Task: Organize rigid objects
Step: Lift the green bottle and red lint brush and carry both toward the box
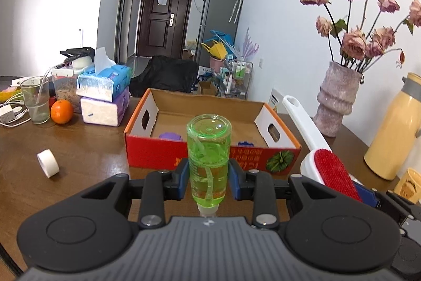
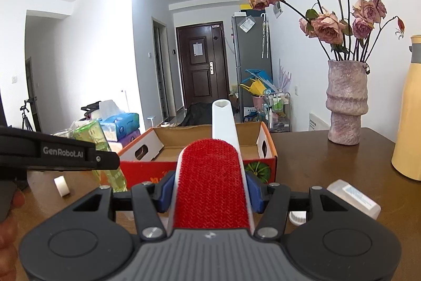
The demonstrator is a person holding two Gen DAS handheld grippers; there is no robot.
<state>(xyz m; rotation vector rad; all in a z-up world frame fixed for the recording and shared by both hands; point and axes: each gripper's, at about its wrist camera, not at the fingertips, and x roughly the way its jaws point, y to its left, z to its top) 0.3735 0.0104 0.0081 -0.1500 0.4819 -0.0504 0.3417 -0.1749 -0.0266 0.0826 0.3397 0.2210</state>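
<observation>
Holding two things at once, I have both grippers raised over the brown wooden bench (image 1: 86,149), just short of the open red-and-orange cardboard box (image 1: 210,149) with white end flaps.

My left gripper (image 1: 209,182) has its jaws clamped on the sides of a clear green plastic bottle (image 1: 209,159), which points base-forward with its white cap toward the camera. A thin tube curls inside the green liquid. From the right wrist camera, the same bottle (image 2: 98,138) sits off to the left, tilted, behind the black arm of the left gripper.

My right gripper (image 2: 210,195) has its jaws closed around the head of a white-handled lint brush with a red fabric face (image 2: 210,175). The red pad faces up and the handle reaches forward above the box rim. In the left wrist view, the brush (image 1: 331,165) appears at the right edge, beside the box.

Inside the box I can make out a purple item (image 1: 170,136) and a blue item (image 1: 246,143), both mostly hidden by the front wall.

A small roll of white tape (image 1: 48,163) lies on the bench, left of the box. A pale translucent plastic container (image 2: 354,198) lies just right of my right gripper. Farther right stand a mottled pink ceramic vase of dried roses (image 2: 346,102) and a cream-yellow thermos jug (image 1: 392,131).
</observation>
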